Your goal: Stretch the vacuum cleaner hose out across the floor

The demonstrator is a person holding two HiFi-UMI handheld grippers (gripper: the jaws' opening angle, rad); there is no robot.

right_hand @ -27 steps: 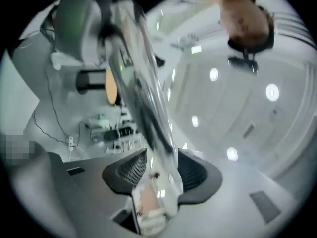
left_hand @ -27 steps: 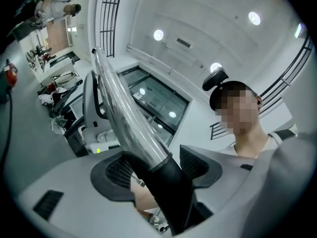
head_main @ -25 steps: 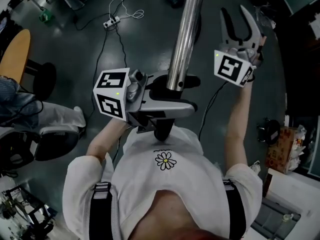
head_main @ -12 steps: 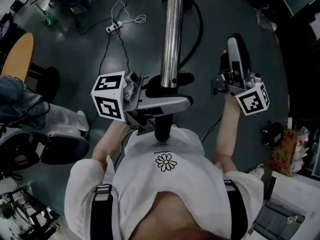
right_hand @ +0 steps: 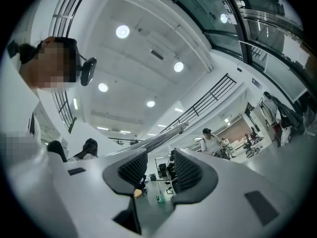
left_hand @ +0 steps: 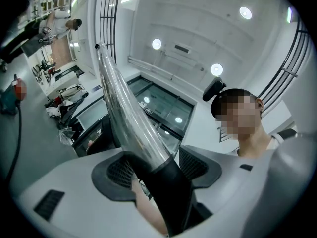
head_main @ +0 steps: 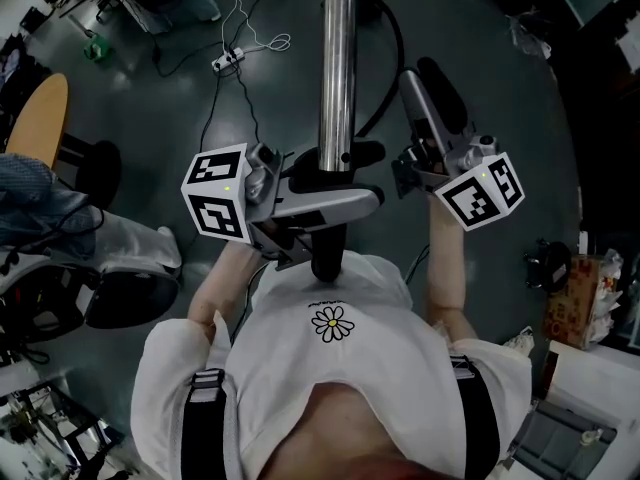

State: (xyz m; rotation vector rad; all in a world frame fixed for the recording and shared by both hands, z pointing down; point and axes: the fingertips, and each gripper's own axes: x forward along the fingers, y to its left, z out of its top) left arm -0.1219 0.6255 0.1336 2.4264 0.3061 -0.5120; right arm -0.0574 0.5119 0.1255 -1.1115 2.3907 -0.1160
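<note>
- Your left gripper (head_main: 345, 180) (left_hand: 157, 168) has its jaws clamped on the vacuum cleaner's wand, at the black collar (left_hand: 171, 197) where the chrome tube (head_main: 337, 58) (left_hand: 121, 113) begins.
- In the left gripper view, the tube rises from between the ribbed pads (left_hand: 118, 172) and leans to the upper left.
- In the head view, the wand stands in front of your chest and runs to the top edge of the frame.
- Your right gripper (head_main: 425, 80) (right_hand: 159, 168) is just right of the wand, apart from it. Its jaws stand apart, and only the room behind shows between the pads (right_hand: 131, 168).
- The vacuum cleaner hose (head_main: 398, 43), black, curves over the dark floor (head_main: 140, 98) on the wand's right side, between the tube and your right gripper. Its far end passes behind the tube near the top of the frame.
- A white power strip (head_main: 225, 60) with a coiled white cable lies on the floor to the wand's left.
- A wooden chair seat (head_main: 35, 118) shows at the left edge.
</note>
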